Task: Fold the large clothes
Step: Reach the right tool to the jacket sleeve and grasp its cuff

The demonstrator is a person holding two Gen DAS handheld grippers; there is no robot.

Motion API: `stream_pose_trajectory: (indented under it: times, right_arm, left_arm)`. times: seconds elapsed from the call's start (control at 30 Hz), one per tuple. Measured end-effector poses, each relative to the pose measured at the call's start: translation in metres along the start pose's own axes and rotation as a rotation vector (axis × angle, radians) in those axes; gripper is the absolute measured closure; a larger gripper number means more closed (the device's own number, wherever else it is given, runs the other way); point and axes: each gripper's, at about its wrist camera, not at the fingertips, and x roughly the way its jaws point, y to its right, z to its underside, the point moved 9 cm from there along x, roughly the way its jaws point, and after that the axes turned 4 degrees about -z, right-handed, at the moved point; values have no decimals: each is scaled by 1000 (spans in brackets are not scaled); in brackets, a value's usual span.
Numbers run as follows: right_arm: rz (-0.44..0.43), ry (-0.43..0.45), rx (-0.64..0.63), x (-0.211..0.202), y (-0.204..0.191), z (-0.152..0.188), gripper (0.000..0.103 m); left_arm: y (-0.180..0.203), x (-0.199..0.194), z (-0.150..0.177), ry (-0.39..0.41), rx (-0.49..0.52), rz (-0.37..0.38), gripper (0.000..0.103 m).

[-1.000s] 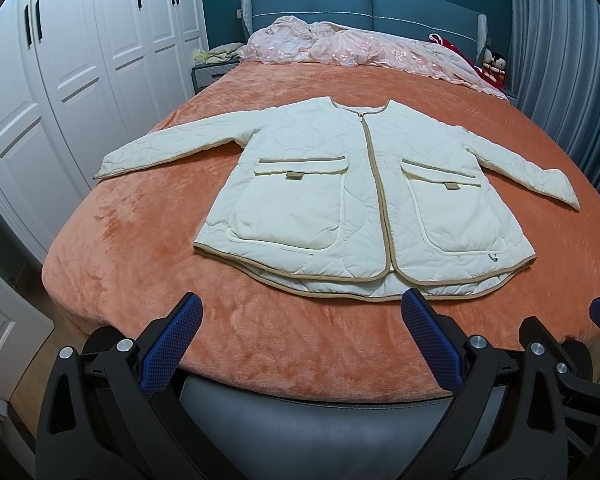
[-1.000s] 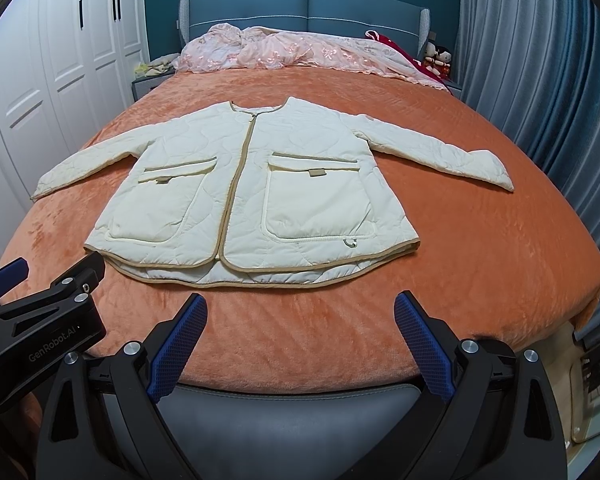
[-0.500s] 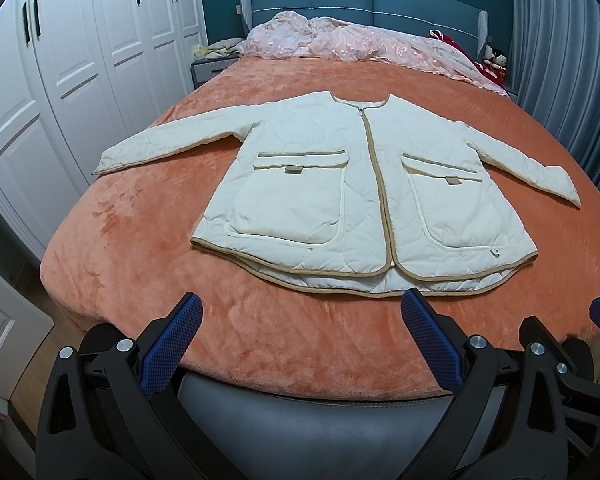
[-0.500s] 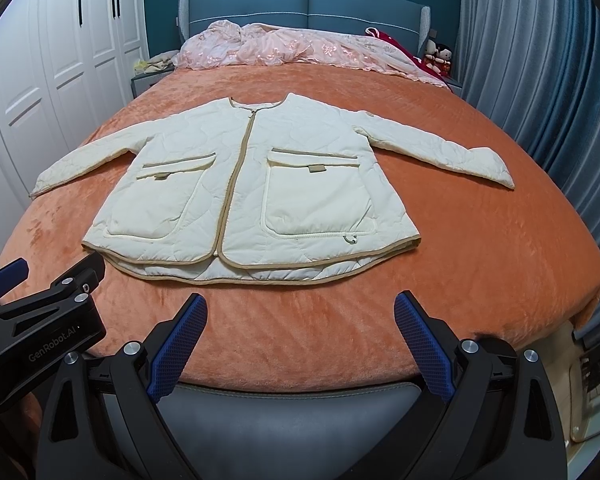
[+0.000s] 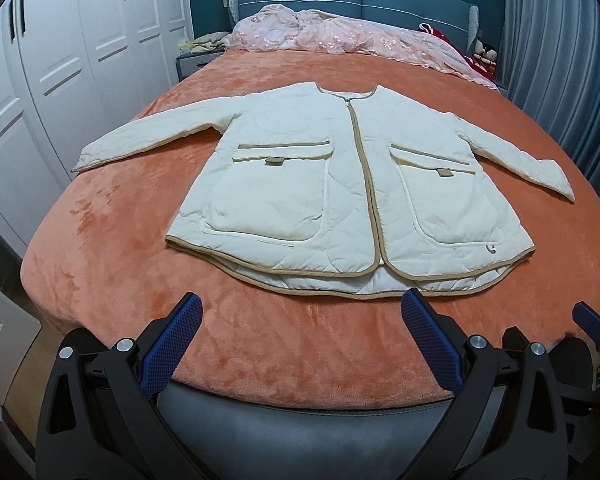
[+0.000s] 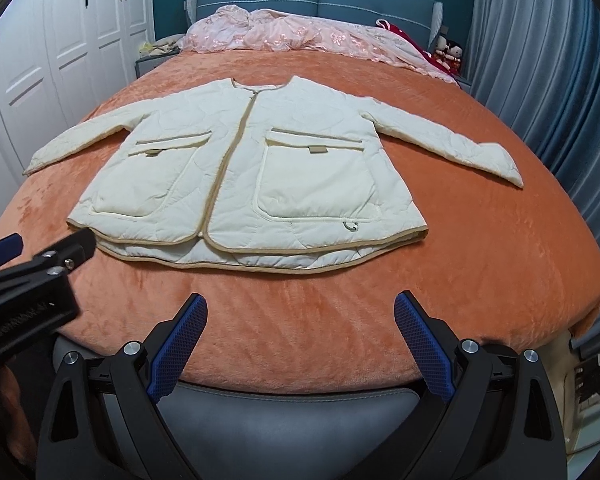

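Across an orange bedspread [image 5: 112,264] lies a cream jacket [image 5: 340,192], white wardrobes [image 5: 60,60] alongside

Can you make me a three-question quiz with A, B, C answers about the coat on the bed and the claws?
1. Where does the jacket lie?
A. On the orange bed cover
B. On the floor
C. Hanging on the wardrobe

2. How many big front pockets show?
A. None
B. Two
C. Five

3. How are the left claw and right claw?
A. Both shut on the jacket
B. One open, one shut
C. Both open, holding nothing

Answers: 1 A, it lies spread flat on the cover. 2 B, one each side of the zip. 3 C, wide gaps, nothing between.
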Motion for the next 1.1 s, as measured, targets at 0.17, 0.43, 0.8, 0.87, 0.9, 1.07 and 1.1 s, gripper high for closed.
stream_pose_trajectory:
  times: [0.17,0.43,0.8,0.87,0.9,1.07,1.1]
  right_arm:
    - [9,-23,82,32,44,-12,10]
    - [69,41,234,93,166,-80,10]
    - [164,146,549,195,363,-172,10]
    - [188,146,631,214,396,-178,10]
    - [196,145,667,222,407,-180,10]
    - [204,122,815,260,449,-180,10]
    - [196,116,849,267,455,-180,10]
  left_arm:
    - [-4,28,-13,-22,-27,-4,6]
    - [-16,83,-56,-35,-55,-56,6]
    - [-40,162,-116,-21,-140,-124,6]
    - [-42,173,-121,-24,-164,-125,6]
    - [-44,180,-122,-33,-171,-134,6]
    - [-44,209,-116,-93,-167,-162,5]
    - [-44,215,-113,-111,-167,-162,5]
